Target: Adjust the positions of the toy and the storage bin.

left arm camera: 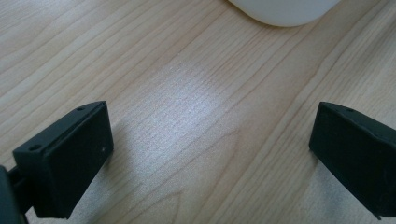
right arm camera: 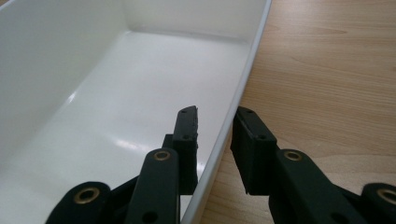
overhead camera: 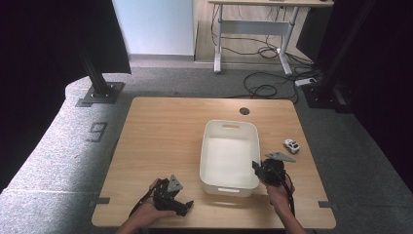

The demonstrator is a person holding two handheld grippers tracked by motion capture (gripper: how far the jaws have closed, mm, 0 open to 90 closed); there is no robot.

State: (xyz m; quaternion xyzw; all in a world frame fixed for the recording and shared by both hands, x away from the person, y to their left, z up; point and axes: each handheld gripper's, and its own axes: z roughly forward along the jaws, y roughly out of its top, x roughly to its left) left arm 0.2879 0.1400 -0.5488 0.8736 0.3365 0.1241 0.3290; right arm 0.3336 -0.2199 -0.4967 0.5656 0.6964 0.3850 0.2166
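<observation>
A white plastic bin (overhead camera: pixel 229 124) stands empty on the right half of the wooden table (overhead camera: pixel 160 141). My right gripper (overhead camera: pixel 256 168) is at the bin's near right corner. In the right gripper view its jaws straddle the bin's right wall (right arm camera: pixel 236 93), one inside and one outside, so the right gripper (right arm camera: pixel 215 140) is shut on that rim. My left gripper (overhead camera: pixel 184 206) rests low near the table's front edge, left of the bin. Its jaws stand wide apart over bare wood, and the left gripper (left arm camera: pixel 210 154) holds nothing. A corner of the bin (left arm camera: pixel 285 11) shows ahead of it.
A small white toy car (overhead camera: pixel 291 146) lies on the table right of the bin, near the right edge. A round cable hole (overhead camera: pixel 244 111) sits at the table's far edge. Beyond the table are a black stand (overhead camera: pixel 100 92), floor cables and a desk.
</observation>
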